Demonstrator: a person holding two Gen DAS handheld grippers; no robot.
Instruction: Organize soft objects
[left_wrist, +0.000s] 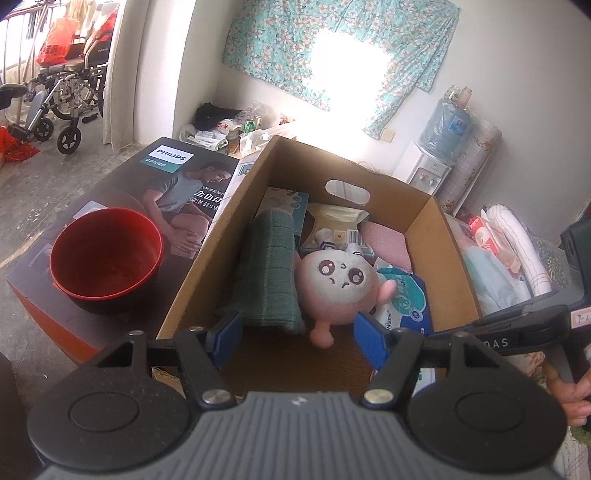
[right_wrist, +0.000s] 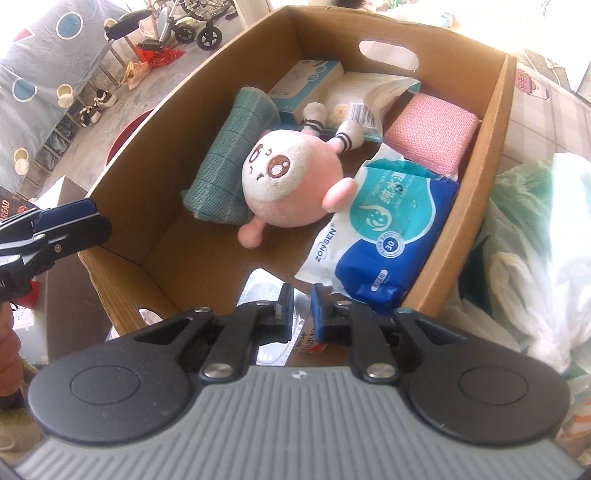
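A cardboard box (left_wrist: 436, 258) (right_wrist: 147, 155) holds a pink plush toy (left_wrist: 338, 286) (right_wrist: 291, 184), a rolled green towel (left_wrist: 271, 273) (right_wrist: 229, 155), a pink folded cloth (left_wrist: 388, 243) (right_wrist: 432, 133), a blue wet-wipes pack (left_wrist: 402, 302) (right_wrist: 384, 229) and small packets. My left gripper (left_wrist: 299, 341) is open and empty above the box's near end. It also shows in the right wrist view (right_wrist: 66, 225). My right gripper (right_wrist: 301, 314) is shut on a clear plastic packet (right_wrist: 269, 295) at the box's near edge. It also shows in the left wrist view (left_wrist: 517, 332).
A red bowl (left_wrist: 107, 258) sits on a Philips carton (left_wrist: 147, 192) left of the box. Bags and folded cloths (left_wrist: 509, 251) (right_wrist: 535, 240) lie right of the box. A water dispenser (left_wrist: 432, 162) stands behind. A wheelchair (left_wrist: 59, 85) is at far left.
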